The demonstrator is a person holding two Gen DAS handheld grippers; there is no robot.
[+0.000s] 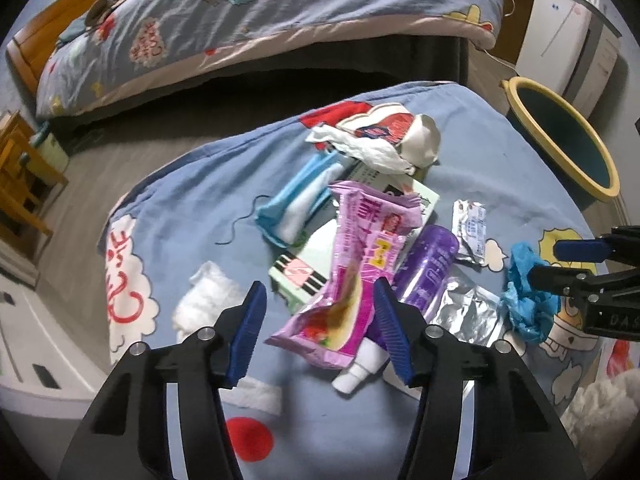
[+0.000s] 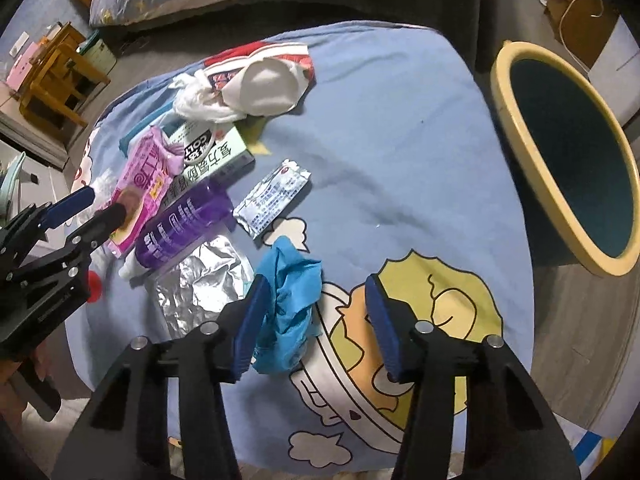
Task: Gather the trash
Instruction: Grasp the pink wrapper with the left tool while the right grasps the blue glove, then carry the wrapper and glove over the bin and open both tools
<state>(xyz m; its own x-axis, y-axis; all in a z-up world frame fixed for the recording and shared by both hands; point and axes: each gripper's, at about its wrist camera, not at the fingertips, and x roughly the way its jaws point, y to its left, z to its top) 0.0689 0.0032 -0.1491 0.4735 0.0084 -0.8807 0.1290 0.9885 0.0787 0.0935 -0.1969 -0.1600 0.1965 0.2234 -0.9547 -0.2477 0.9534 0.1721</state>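
Note:
Trash lies in a heap on a blue cartoon sheet. My left gripper is open, its jaws on either side of a pink snack wrapper, which also shows in the right wrist view. My right gripper is open, with a crumpled blue glove against its left finger. The glove also shows in the left wrist view, beside the right gripper. A purple tube, silver foil, a small sachet, a green box and white tissue lie around.
A yellow-rimmed teal bin stands on the floor to the right of the sheet, also seen in the left wrist view. A bed with a patterned quilt is behind. Wooden furniture stands at left.

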